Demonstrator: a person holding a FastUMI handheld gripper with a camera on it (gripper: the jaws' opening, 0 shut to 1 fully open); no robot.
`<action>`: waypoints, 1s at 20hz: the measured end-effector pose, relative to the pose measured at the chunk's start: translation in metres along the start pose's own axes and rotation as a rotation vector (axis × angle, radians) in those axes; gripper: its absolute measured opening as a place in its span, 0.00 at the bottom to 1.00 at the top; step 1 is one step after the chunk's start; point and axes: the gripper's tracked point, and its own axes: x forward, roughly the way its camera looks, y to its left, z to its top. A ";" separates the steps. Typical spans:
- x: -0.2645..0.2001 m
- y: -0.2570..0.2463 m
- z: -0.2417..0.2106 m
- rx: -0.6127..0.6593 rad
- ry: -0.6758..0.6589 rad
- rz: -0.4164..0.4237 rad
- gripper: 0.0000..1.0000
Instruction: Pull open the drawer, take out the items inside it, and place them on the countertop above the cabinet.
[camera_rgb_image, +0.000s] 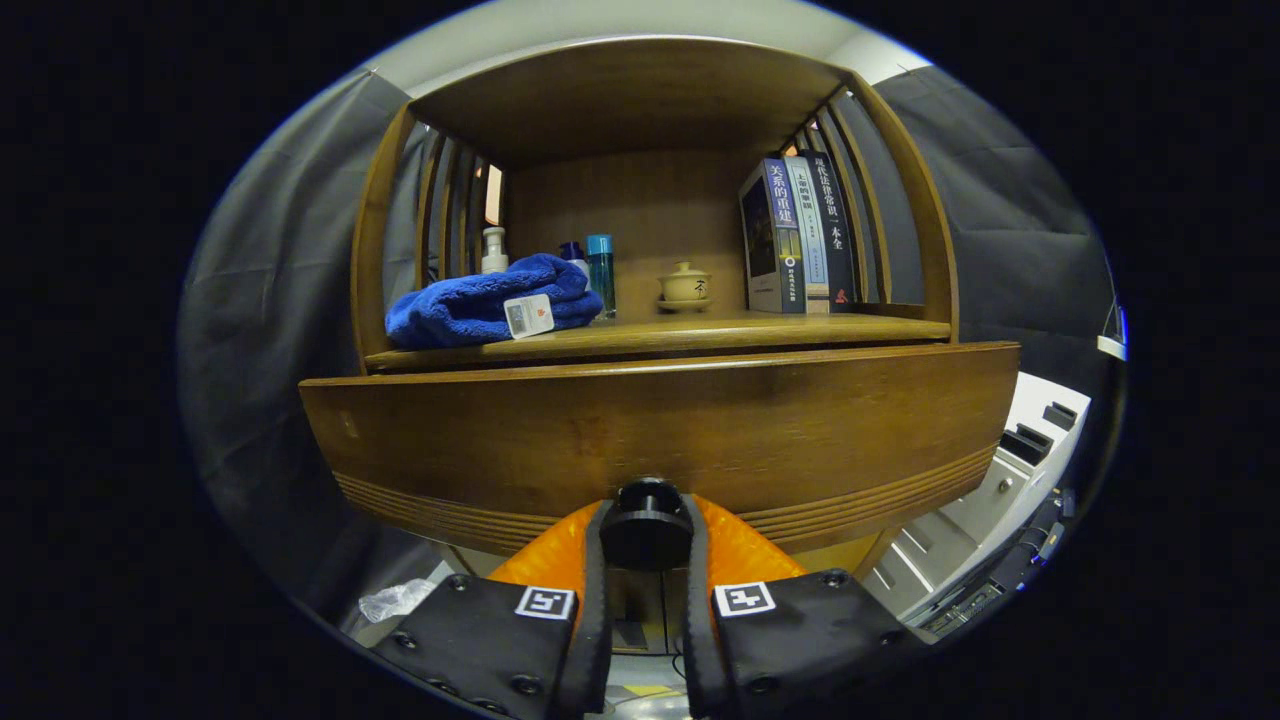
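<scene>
The brown wooden drawer front (660, 430) stands close ahead, below the cabinet's countertop (720, 332). Its round black knob (647, 512) sits low in the middle of the front. My gripper (647, 530) is shut on that knob, with one finger pressed on each side. The drawer's top edge lies just under the countertop's front edge, and the inside of the drawer is hidden.
On the countertop lie a folded blue towel (480, 305) with a tag, a white pump bottle (494, 250), a blue-capped bottle (600, 270), a small lidded cup (685, 285) and three upright books (800, 235). A white unit (1010, 470) stands lower right; a plastic bag (395, 600) lies lower left.
</scene>
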 end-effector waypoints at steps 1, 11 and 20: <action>-0.007 0.000 -0.001 -0.005 0.001 0.003 0.38; -0.059 0.001 -0.012 -0.020 0.049 0.022 0.37; -0.070 0.001 -0.024 -0.042 0.079 0.017 0.37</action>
